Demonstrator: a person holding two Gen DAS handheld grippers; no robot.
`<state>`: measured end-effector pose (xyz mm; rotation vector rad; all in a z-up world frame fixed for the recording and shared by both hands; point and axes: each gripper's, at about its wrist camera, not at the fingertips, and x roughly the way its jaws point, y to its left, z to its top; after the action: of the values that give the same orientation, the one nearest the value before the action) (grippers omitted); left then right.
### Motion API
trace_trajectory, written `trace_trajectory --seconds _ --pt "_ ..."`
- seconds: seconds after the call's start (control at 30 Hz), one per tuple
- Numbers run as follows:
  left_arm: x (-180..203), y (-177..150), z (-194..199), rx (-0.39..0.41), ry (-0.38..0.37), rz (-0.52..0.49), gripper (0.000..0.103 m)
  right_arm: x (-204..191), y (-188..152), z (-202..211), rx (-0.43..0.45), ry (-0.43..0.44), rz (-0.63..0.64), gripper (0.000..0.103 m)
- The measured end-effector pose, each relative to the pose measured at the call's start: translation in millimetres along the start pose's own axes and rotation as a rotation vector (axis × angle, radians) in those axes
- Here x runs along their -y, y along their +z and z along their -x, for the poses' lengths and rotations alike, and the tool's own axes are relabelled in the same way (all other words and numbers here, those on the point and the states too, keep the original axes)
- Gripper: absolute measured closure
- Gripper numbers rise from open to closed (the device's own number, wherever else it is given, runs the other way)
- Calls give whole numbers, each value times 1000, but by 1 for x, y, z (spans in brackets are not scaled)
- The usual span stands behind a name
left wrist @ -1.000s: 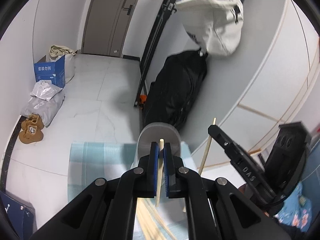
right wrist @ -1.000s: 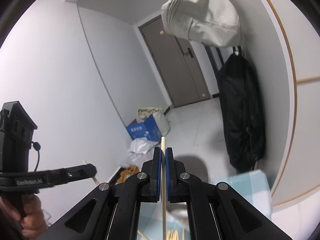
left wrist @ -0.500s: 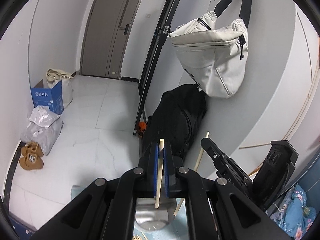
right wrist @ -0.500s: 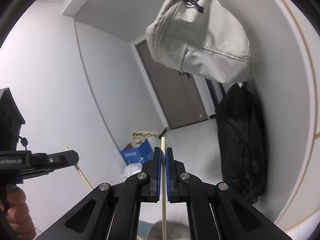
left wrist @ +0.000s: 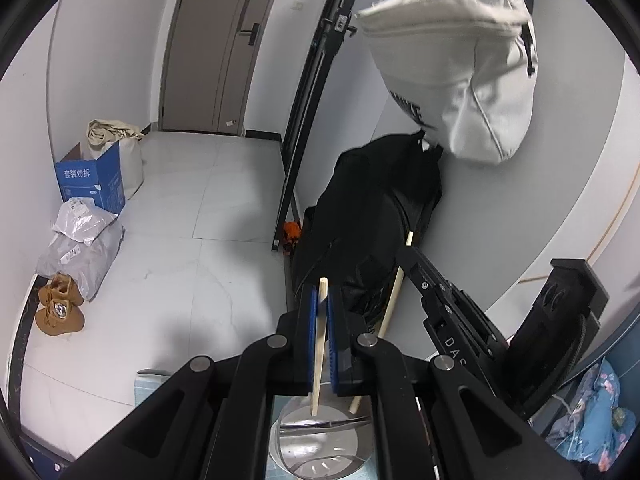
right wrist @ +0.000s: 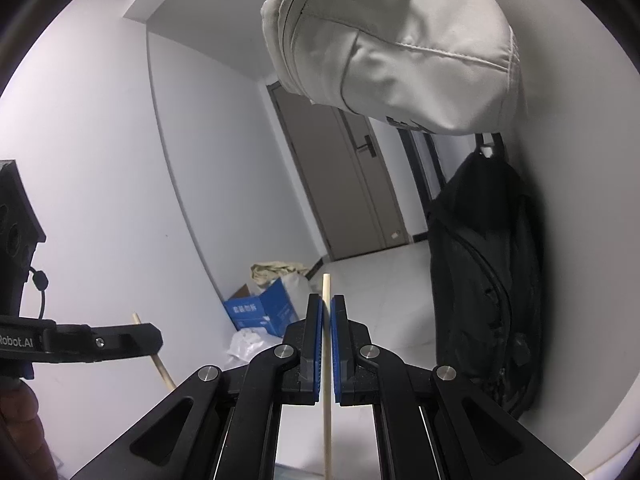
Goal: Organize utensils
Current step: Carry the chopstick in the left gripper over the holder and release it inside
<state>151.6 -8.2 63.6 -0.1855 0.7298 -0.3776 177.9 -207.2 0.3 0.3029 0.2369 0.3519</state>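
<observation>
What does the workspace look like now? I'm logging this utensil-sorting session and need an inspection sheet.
Surface: pale blue checked cloth, mostly hidden.
Job's things: one chopstick in the left hand-held gripper, another chopstick in the right hand-held gripper; metal holder below.
Clutter: blue box, parcels, shoes on the floor.
Grippers: both shut on chopsticks.
Cables: nothing seen.
Surroundings: door, grey bag, black bag.

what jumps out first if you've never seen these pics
Each claw is clamped shut on a single wooden chopstick: the left claw holds its chopstick over a metal holder, the right claw holds another upright. Above, a pale bag hangs over a black bag.
</observation>
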Motion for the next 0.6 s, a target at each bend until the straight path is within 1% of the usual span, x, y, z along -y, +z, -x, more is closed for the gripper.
trace_trajectory --seconds 0.13,0.23,0.47,0.6 --pt "3 -7 -8 -17 10 -25 102 -4 -10 4 11 2 46 100" --pt "4 -9 -12 -36 -1 -25 102 -7 -12 11 20 1 78 99" --pt "10 -11 -13 -52 5 -56 102 -10 -12 19 15 4 91 99" --pt "11 -17 -18 -84 2 -66 102 -11 -20 28 -10 21 98 99"
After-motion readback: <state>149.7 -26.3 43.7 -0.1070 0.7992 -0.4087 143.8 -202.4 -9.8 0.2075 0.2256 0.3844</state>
